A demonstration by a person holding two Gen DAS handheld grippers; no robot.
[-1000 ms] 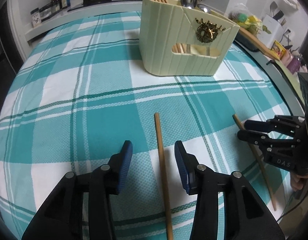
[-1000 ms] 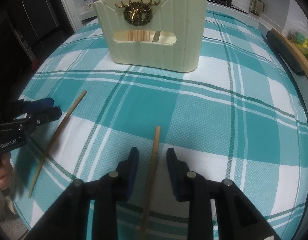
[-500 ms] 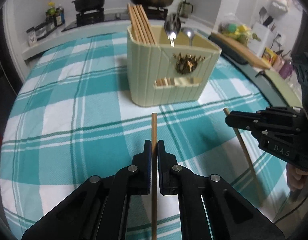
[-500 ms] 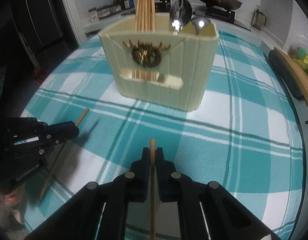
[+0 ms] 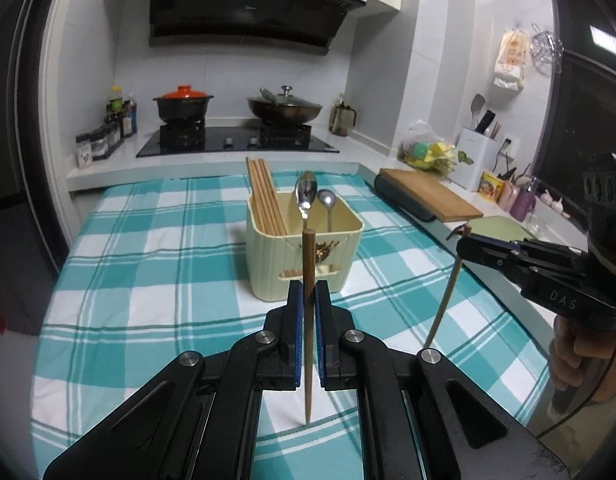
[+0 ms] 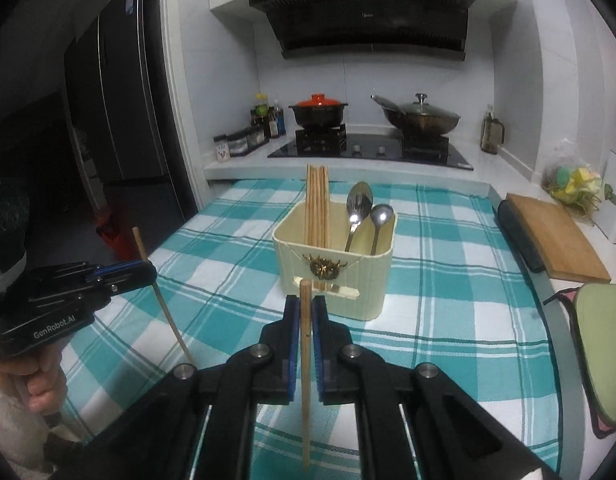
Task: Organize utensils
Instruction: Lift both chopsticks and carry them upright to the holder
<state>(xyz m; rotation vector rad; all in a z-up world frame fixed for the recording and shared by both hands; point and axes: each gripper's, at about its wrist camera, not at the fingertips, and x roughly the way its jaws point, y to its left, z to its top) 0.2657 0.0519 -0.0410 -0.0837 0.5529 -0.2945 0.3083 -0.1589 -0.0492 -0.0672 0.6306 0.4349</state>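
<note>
1 teal-checked tablecloth [image 5: 156, 280], kitchen stove [image 5: 236, 142] behind

I see a tablecloth [image 5: 156, 280] checked in teal and white, crossed with thin darker green lines. On it my cream ribbed holder [image 6: 371, 280] carries a gold wreath-like ornament [image 6: 325, 267] on its front. The chopsticks in the holder [image 6: 316, 204] are light brown wood, and so is each chopstick I grip [image 5: 308, 280] [image 6: 305, 340]. My gripper bodies are black, with blue pads [image 5: 294, 340] on the left and blue pads [image 6: 292, 344] on the right. The two spoons [image 6: 365, 212] are shiny silver. Behind, a black pot wears an orange-red lid [image 5: 184, 92], and the cutting board [image 6: 555, 236] is brown wood.
</note>
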